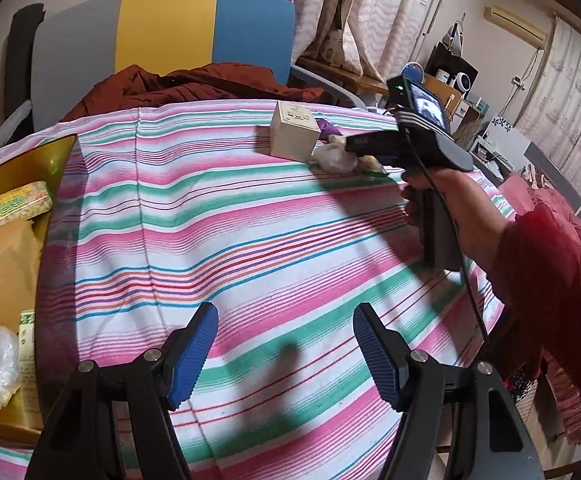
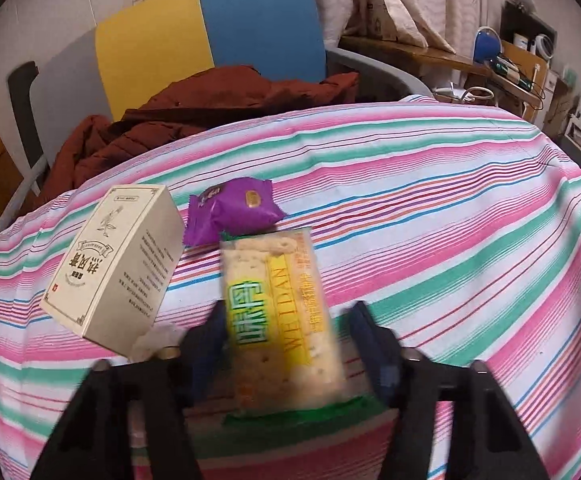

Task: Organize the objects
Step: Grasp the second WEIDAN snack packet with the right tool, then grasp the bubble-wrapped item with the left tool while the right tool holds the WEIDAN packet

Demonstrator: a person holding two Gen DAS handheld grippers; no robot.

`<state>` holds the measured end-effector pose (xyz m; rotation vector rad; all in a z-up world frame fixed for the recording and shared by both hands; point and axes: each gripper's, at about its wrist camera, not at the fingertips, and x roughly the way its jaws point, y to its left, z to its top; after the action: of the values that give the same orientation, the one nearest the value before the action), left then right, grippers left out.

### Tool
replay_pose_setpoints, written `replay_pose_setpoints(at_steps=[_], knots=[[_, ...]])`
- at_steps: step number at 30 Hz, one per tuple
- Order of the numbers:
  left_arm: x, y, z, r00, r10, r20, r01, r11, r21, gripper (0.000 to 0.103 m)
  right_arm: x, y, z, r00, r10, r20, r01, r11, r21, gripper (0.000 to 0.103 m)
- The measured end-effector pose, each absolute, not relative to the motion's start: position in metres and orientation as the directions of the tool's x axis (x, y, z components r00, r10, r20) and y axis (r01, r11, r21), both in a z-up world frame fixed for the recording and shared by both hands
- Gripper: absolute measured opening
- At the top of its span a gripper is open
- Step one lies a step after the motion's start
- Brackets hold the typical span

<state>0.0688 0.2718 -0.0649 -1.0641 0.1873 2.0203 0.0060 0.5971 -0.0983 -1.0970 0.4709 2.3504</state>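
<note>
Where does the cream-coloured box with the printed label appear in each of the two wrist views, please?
Left wrist view: the cream box stands at the table's far edge, upper centre, just left of the right hand-held gripper.
Right wrist view: the cream box lies at left centre, beside the purple snack packet.
Shared landmark: the yellow-and-blue chair back behind the table.

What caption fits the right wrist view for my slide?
Open right gripper straddles a cracker packet on the striped tablecloth.

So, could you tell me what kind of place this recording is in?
Probably a lived-in home room: a table under a striped cloth, curtains along the wall, and a jacket left on a chair.
</note>
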Motion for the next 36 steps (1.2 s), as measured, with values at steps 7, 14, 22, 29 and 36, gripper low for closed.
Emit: replay_pose_setpoints(at_steps=[7,14,22,29,36], knots=[[0.056,0.301,-0.065,-0.290,0.611,-0.737,-0.735,-0.635,-0.238,0.071,0.051,0.611,-0.098,-0.518,0.350,-0.781,-0.631,-0.772,0.073,0.050],[0.030,0.368,-0.065,-0.269,0.633,-0.726,-0.743,-0.616,-0.261,0.071,0.091,0.622,-0.099,-0.518,0.403,-0.754,-0.702,-0.704,0.106,0.050],[0.001,0.444,-0.079,-0.240,0.636,-0.734,-0.733,-0.614,-0.292,0.071,0.087,0.617,-0.103,-0.507,0.451,-0.734,-0.709,-0.703,0.058,0.050],[-0.022,0.484,-0.089,-0.298,0.590,-0.751,-0.722,-0.654,-0.227,0.071,0.089,0.619,-0.106,-0.521,0.456,-0.721,-0.712,-0.698,0.072,0.050],[-0.030,0.484,-0.101,-0.297,0.599,-0.743,-0.722,-0.651,-0.236,0.039,0.089,0.619,-0.107,-0.525,0.464,-0.714,-0.716,-0.693,0.077,0.050]])
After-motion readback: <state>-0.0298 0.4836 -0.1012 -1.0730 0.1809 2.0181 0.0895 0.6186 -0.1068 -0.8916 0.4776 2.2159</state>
